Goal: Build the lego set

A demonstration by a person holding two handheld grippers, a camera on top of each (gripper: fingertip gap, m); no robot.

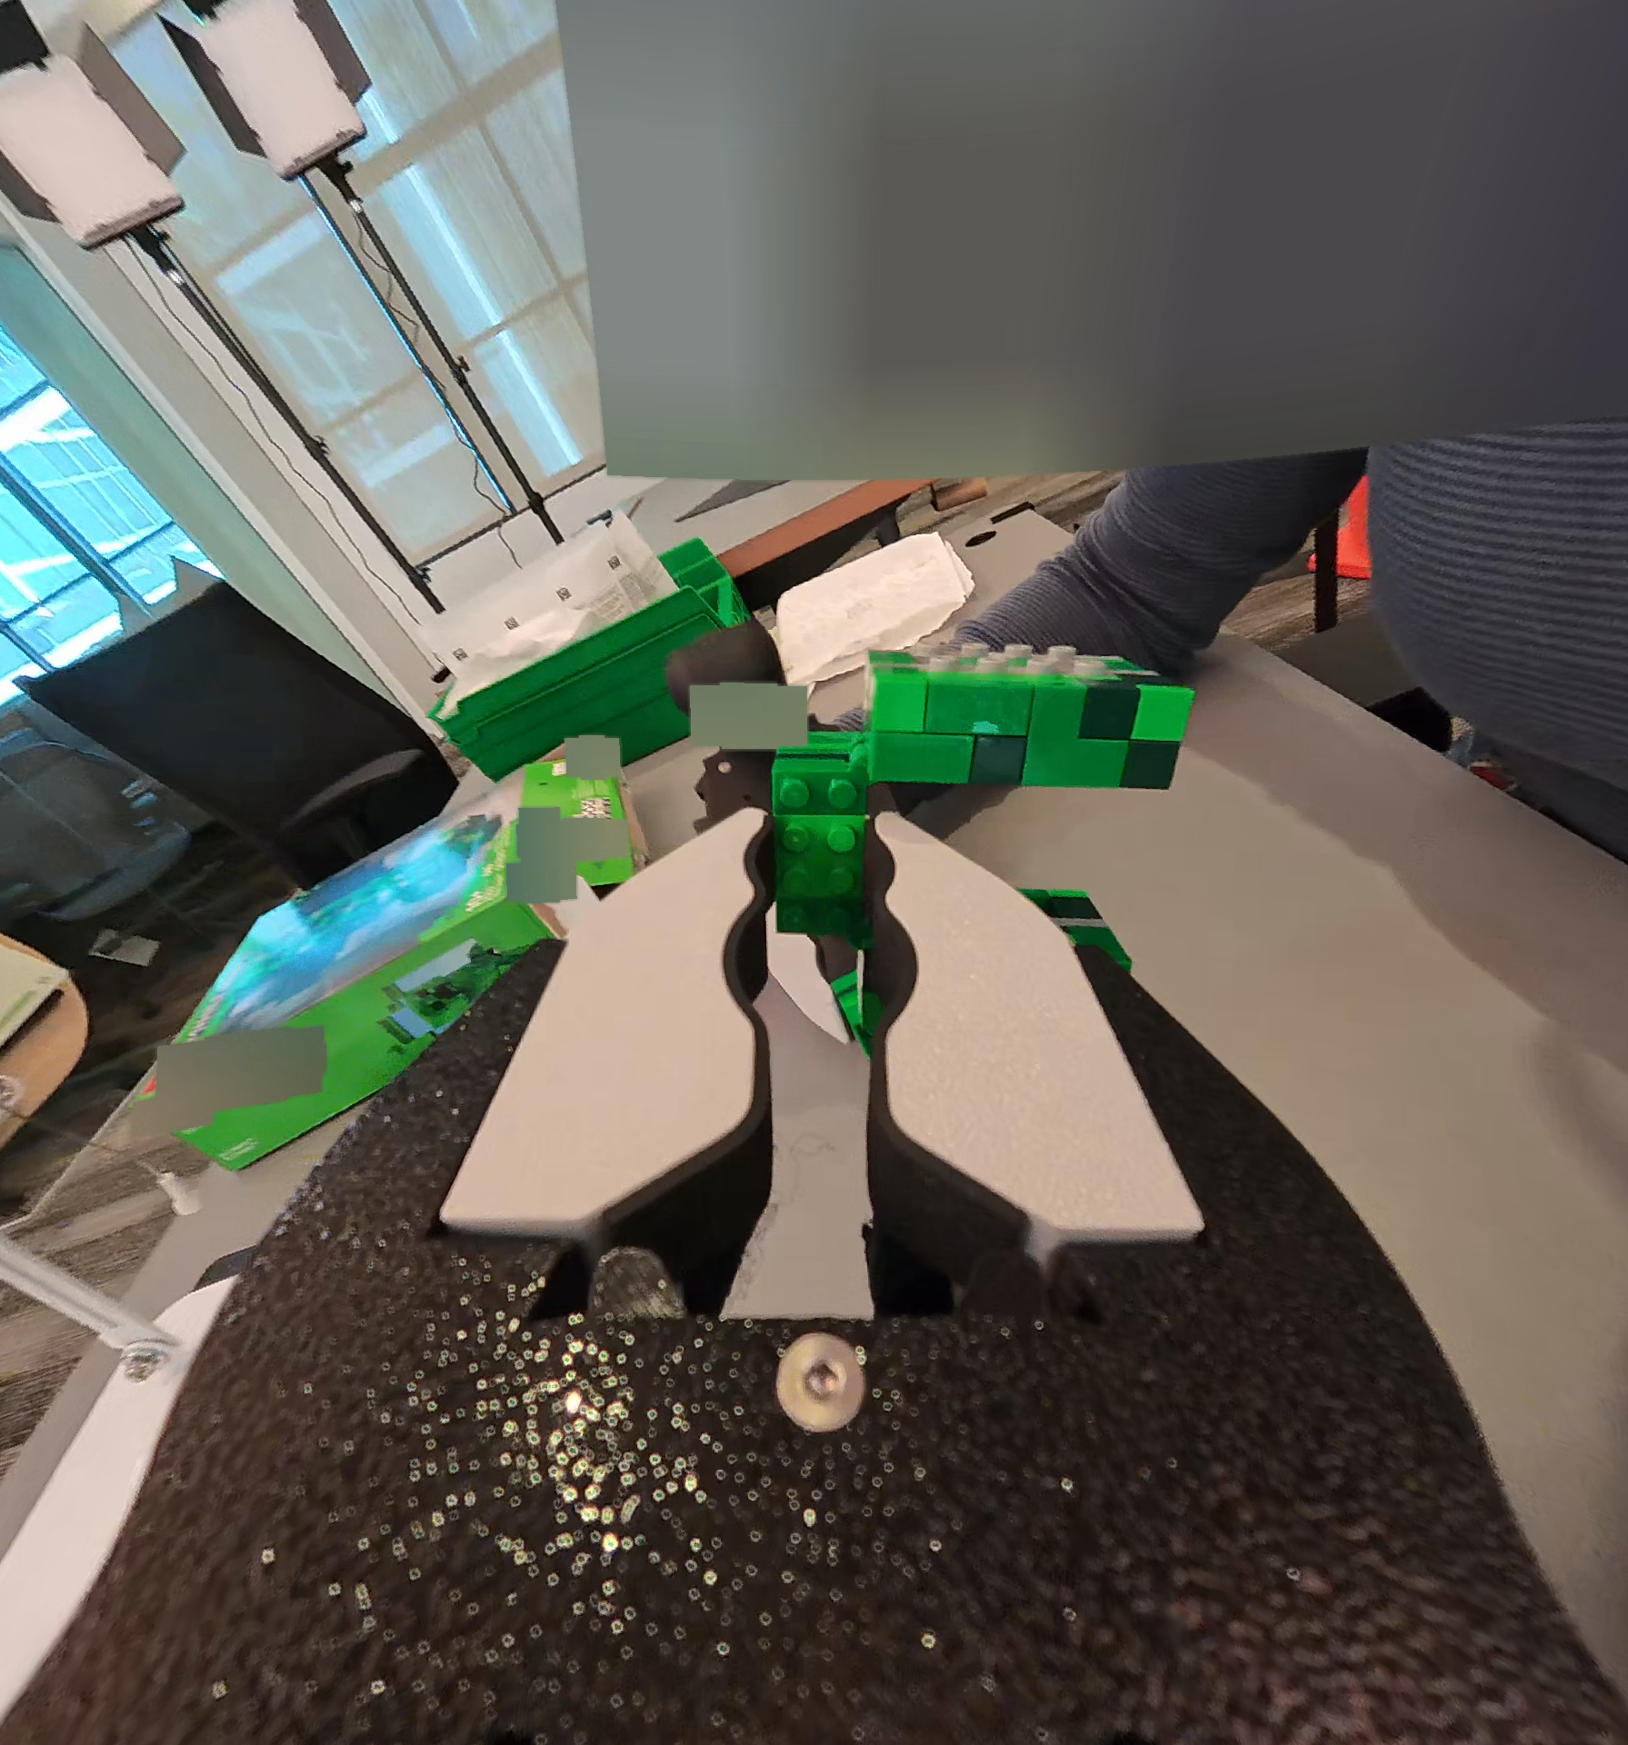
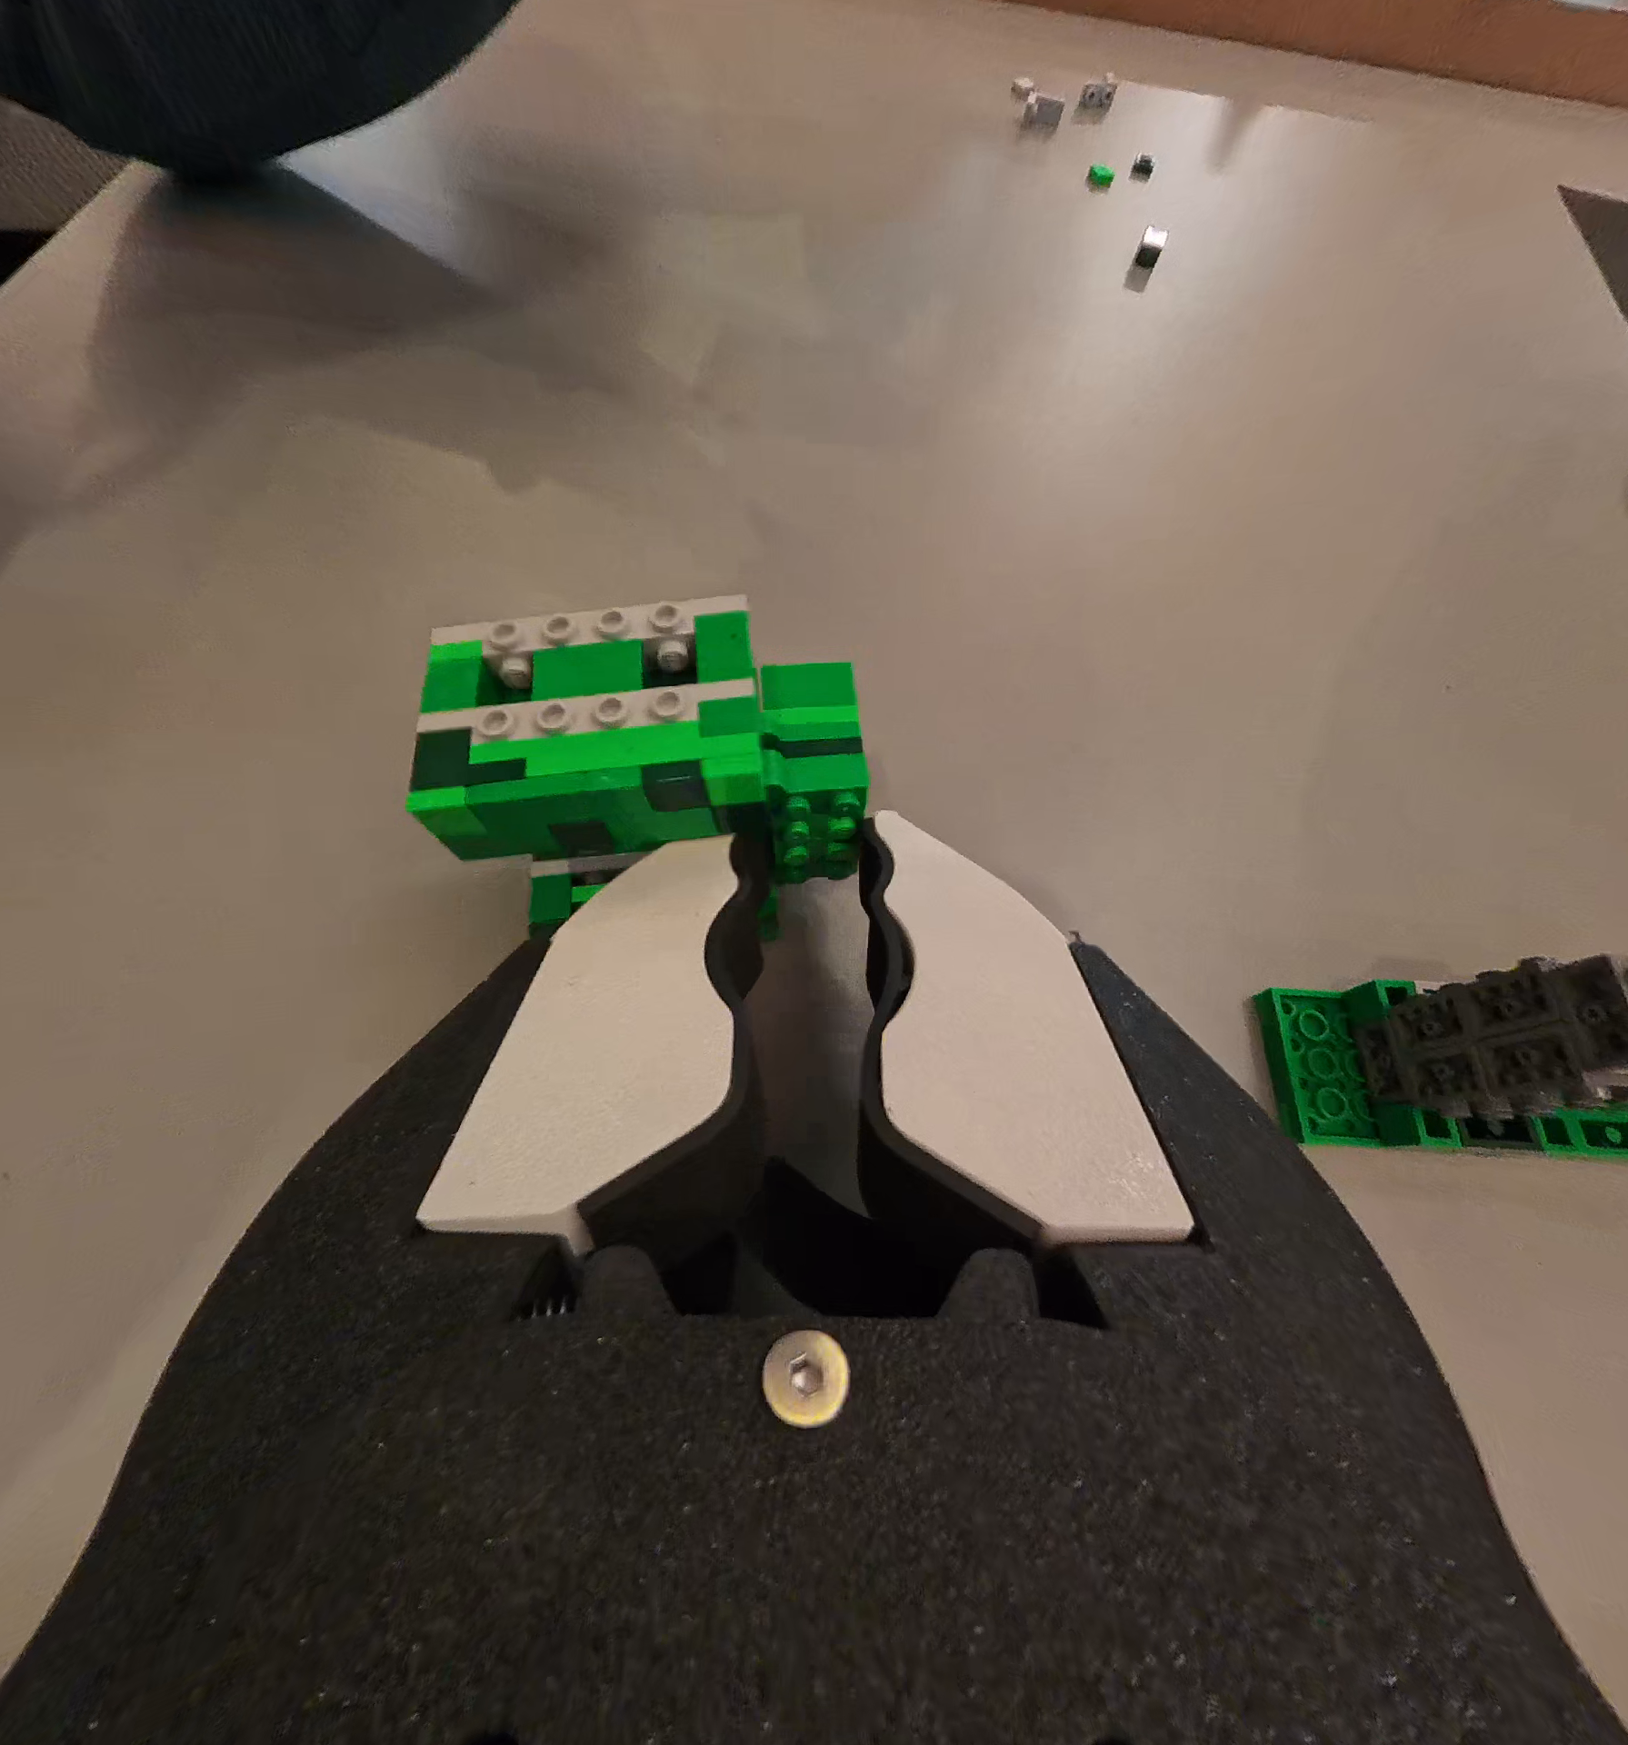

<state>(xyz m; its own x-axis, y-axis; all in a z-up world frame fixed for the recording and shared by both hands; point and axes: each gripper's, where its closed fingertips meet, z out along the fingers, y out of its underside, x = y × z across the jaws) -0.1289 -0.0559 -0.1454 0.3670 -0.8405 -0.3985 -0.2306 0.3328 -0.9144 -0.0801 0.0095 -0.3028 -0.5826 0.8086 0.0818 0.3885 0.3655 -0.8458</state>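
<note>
A green lego figure has a blocky head (image 1: 1027, 722) with grey studded plates on top and a narrow studded body (image 1: 819, 850). My left gripper (image 1: 819, 840) is shut on the body and holds the figure above the grey table (image 1: 1357, 991). In the right wrist view the figure (image 2: 593, 755) sits at my right gripper (image 2: 810, 850), whose tips close on the studded body (image 2: 814, 831). The right gripper's black frame (image 1: 725, 784) shows just behind the figure in the left wrist view. The figure's legs are mostly hidden by the fingers.
A dark grey and green partial build (image 2: 1452, 1067) lies at right on the table (image 2: 1074, 567). Several small loose pieces (image 2: 1100, 175) lie far back. The lego box (image 1: 366, 991), a green bin (image 1: 583, 680), white paper (image 1: 876, 604) and a person's sleeve (image 1: 1169, 567) lie beyond. The gap from one gripper's tips to the other's is roughly 20 cm.
</note>
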